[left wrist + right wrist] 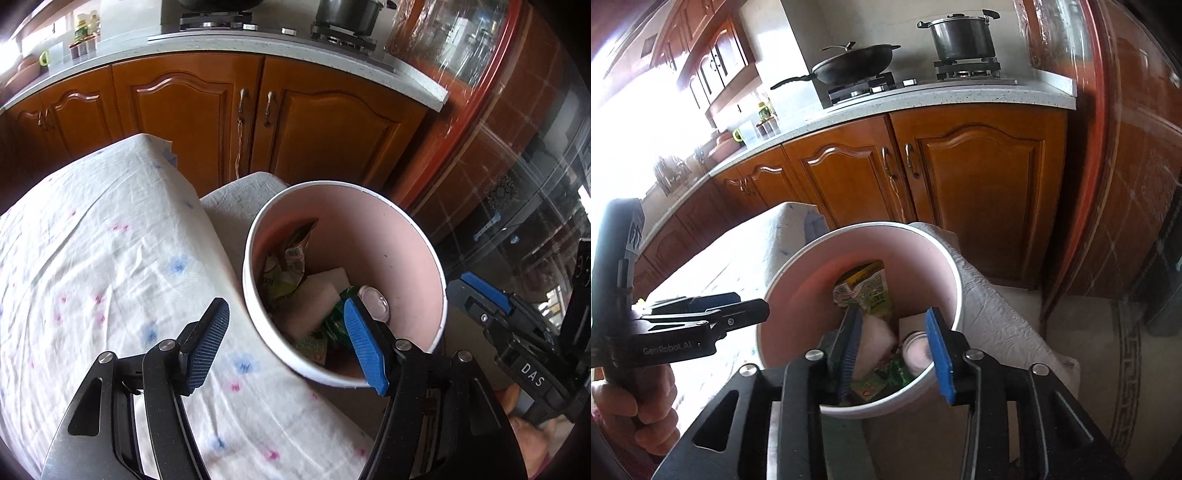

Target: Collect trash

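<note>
Blue pads line the fingers of both grippers, and both sets stand parted with nothing pressed between them. The left gripper (286,345) hangs over the near rim of the bin (402,254), one finger above the flowered cloth (92,258), the other above the bin's mouth. The right gripper (892,352) points down into the bin (798,291) from the other side, its fingers released above the trash; a white wad (873,349) and a small round lid (916,350) show in the gap between the pads, but they lie lower down, inside the bin, and the pads do not grip them. The trash sits at the bottom of the pink bin: a crumpled green wrapper (291,258) leaning on the wall, a white piece (317,299), green foil (334,321) and the round lid (375,301). A hand (631,410) grips the left gripper's handle at the left edge of the right wrist view. The bin stands just beside the cloth-covered table, touching a second white cloth (1001,317) behind it. Beyond are wooden cabinets (199,107), a pale counter (923,98), a stove with a black wok (857,62) and a steel pot (962,37).
</note>
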